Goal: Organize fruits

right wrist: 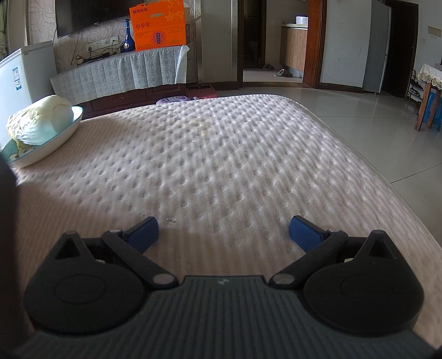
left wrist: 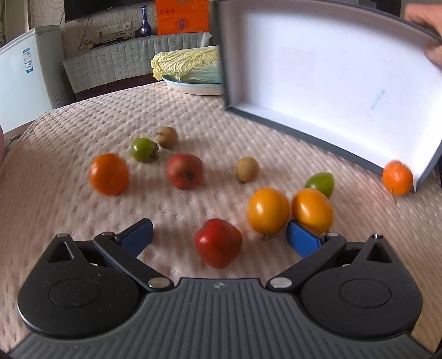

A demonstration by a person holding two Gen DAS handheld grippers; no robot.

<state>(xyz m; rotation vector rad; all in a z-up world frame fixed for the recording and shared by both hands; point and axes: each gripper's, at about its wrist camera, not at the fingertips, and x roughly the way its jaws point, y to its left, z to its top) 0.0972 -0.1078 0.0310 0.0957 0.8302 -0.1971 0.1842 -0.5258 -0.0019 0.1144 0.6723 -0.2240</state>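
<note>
red fruit (left wrist: 218, 243) sits dead ahead between the wide-open left gripper (left wrist: 219, 237), right gripper (right wrist: 223, 232) also wide, holding nothing

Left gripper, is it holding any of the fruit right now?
No, the left gripper has its blue fingers spread wide with only the red fruit lying loose on the tablecloth between them.

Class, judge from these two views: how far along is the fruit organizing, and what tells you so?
Barely begun. Done: nothing; the tilted box, held by a hand, is empty and an orange fruit lies at its lip. In hand: nothing; left gripper and right gripper are open. Left: fruits like the red one lie scattered on the tablecloth.
</note>
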